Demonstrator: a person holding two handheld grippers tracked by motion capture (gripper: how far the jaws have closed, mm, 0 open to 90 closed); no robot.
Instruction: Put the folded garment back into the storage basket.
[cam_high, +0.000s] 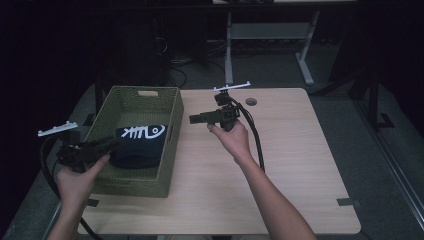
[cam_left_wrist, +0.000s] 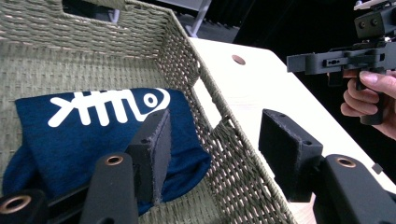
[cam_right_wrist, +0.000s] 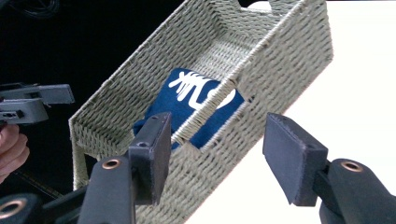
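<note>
Currently, the left tongs (cam_high: 111, 144) stand open with nothing between the pads; seen from the left gripper view, one pad (cam_left_wrist: 154, 154) hangs over the folded navy-blue cloth with a white fish-skeleton print (cam_left_wrist: 93, 135), the other outside the basket wall, neither pressing on anything. The right tongs (cam_high: 194, 119) are likewise open and empty, held level over the light wooden table (cam_high: 290, 150), just right of the rectangular olive-green woven basket (cam_high: 131, 187).

The cloth lies inside the basket, toward its near end, at the table's left side.

The high view shows both hands and trailing cables. The right gripper view shows the basket's right wall with its handle cutout (cam_right_wrist: 219, 116), the cloth visible through it.

No readable writing appears; the fish-skeleton print is the sole marking.
</note>
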